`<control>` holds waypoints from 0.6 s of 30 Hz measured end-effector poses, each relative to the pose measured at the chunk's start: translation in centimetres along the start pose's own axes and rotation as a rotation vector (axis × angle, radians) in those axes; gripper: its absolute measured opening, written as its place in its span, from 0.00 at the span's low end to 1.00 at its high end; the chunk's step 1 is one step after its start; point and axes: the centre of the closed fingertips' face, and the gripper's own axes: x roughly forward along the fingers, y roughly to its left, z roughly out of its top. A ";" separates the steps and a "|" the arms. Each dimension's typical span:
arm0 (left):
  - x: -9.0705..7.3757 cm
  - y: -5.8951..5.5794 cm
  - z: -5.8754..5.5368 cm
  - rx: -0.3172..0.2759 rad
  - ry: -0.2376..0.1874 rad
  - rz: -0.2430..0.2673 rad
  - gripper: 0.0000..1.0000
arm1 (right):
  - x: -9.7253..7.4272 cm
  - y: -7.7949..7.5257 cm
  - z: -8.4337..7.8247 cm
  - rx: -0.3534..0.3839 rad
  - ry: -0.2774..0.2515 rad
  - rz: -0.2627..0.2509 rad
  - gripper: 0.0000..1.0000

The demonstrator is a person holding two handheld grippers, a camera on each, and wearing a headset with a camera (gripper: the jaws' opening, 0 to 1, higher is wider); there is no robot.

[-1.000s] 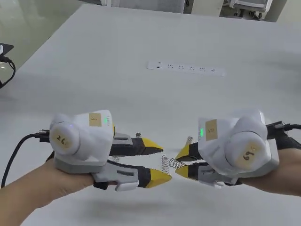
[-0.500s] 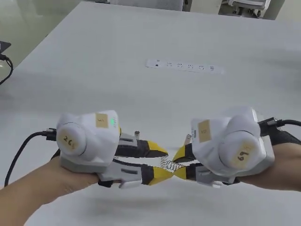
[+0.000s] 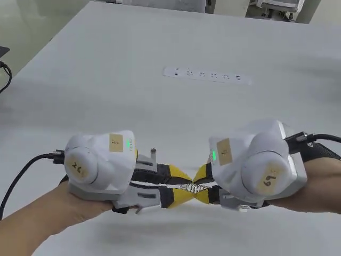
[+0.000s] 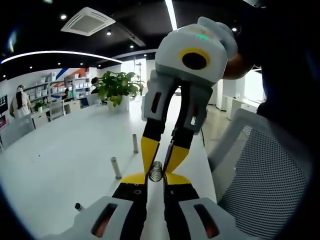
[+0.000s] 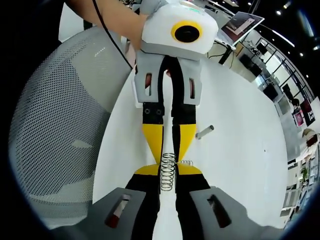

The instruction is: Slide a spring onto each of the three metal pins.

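On the white table (image 3: 106,64), close to the edge by a mesh chair (image 5: 55,125), the left gripper (image 4: 155,179) and right gripper (image 5: 168,171) met tip to tip, having been apart a second earlier. Open tabletop ran beyond them to the power strip (image 3: 201,76). Metal pins (image 4: 135,143) stood upright near the left gripper. Both grippers – the left's jaws wide a second before – were clenched on one spring (image 5: 168,181), with a second spring (image 5: 186,163) just beside it.
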 end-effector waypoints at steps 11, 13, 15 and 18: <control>0.2 -0.3 0.2 -0.008 -0.025 0.001 0.02 | -0.3 0.3 -0.2 -0.021 0.015 0.006 0.08; 0.2 -0.2 0.3 -0.012 -0.031 0.006 0.02 | -0.4 0.2 -0.2 -0.019 0.015 0.001 0.08; 0.2 -0.2 0.4 -0.018 -0.036 0.011 0.02 | -0.5 0.2 -0.2 -0.014 0.011 -0.003 0.08; 0.1 -0.3 0.4 -0.027 -0.038 0.008 0.02 | -0.5 0.2 -0.1 -0.008 0.003 -0.002 0.08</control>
